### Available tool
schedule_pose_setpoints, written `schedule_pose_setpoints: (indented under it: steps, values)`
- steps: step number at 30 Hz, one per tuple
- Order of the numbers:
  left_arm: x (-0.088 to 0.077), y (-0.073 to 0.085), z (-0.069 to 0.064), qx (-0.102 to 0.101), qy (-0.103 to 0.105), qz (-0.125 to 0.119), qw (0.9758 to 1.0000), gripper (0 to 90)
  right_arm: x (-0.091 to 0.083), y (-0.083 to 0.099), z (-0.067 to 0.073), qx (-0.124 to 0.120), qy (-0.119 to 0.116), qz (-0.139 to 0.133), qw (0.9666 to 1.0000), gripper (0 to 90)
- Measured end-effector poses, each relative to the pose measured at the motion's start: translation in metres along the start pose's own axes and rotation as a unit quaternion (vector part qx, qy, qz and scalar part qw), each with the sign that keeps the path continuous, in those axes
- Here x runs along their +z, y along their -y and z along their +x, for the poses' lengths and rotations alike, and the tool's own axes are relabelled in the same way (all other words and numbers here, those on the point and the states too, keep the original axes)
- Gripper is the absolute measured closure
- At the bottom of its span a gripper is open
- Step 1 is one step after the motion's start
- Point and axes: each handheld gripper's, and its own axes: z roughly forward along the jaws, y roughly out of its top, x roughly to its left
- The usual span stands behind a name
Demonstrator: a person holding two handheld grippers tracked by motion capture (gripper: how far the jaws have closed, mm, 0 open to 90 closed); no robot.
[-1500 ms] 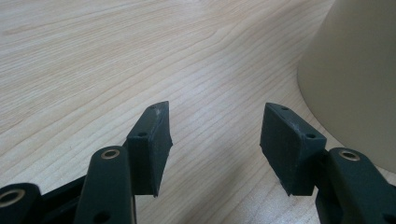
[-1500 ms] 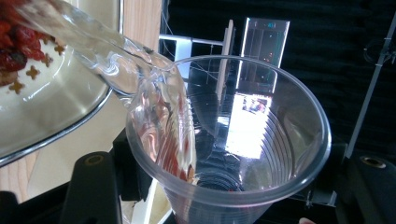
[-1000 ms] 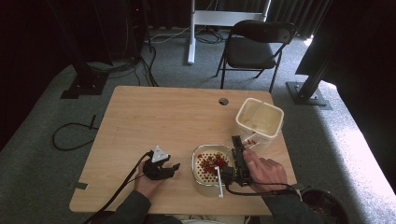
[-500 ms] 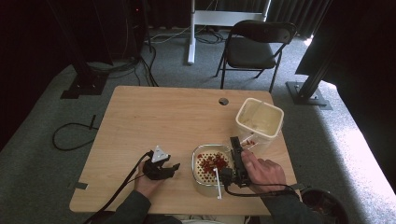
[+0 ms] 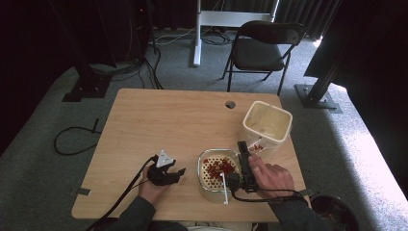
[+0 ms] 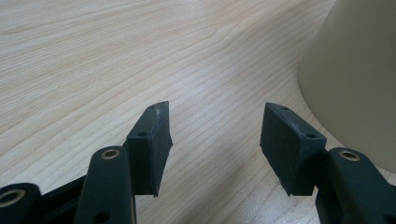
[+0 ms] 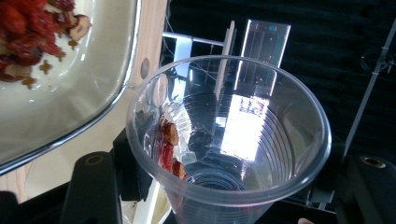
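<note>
The right gripper (image 5: 243,163) is clamped on a clear plastic cup (image 7: 229,140), its jaws pressed to either side of the wall; a few red dried-fruit pieces (image 7: 169,147) cling inside the cup. In the right gripper view the cup's mouth faces the camera, tipped on its side, its rim just beside the rim of the metal-edged perforated bowl (image 5: 206,188), which holds a heap of the same red pieces (image 5: 219,167). The bowl lies to this gripper's left, the cream tub (image 5: 267,123) ahead of it. The right hand (image 5: 269,177) lies flat along the table, gripper pointing away from the person. The left gripper (image 5: 166,173) rests low over bare wood, jaws apart and empty, farther from the cup.
</note>
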Motion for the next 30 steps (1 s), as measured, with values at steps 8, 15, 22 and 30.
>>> schedule_pose_setpoints:
  steps: [8,15,22,30]
  values:
    - [0.0002,0.0002,0.0001,0.0,0.0,0.0,1.0,43.9,0.0,0.0002,0.0041,-0.002,-0.007,-0.004,1.0,33.4]
    - [0.0008,0.0001,-0.0001,0.0,0.0,-0.001,1.0,43.9,0.0017,0.001,0.0073,-0.009,-0.013,-0.006,0.9999,33.4]
    - [0.0008,0.0,-0.0004,0.002,0.001,0.001,1.0,43.9,0.0019,-0.0009,0.0052,0.0,-0.01,-0.01,0.9999,33.4]
    - [0.0007,-0.0001,-0.0002,0.002,0.001,0.001,1.0,43.9,0.0007,0.0041,0.0098,-0.003,-0.013,-0.007,0.9999,33.6]
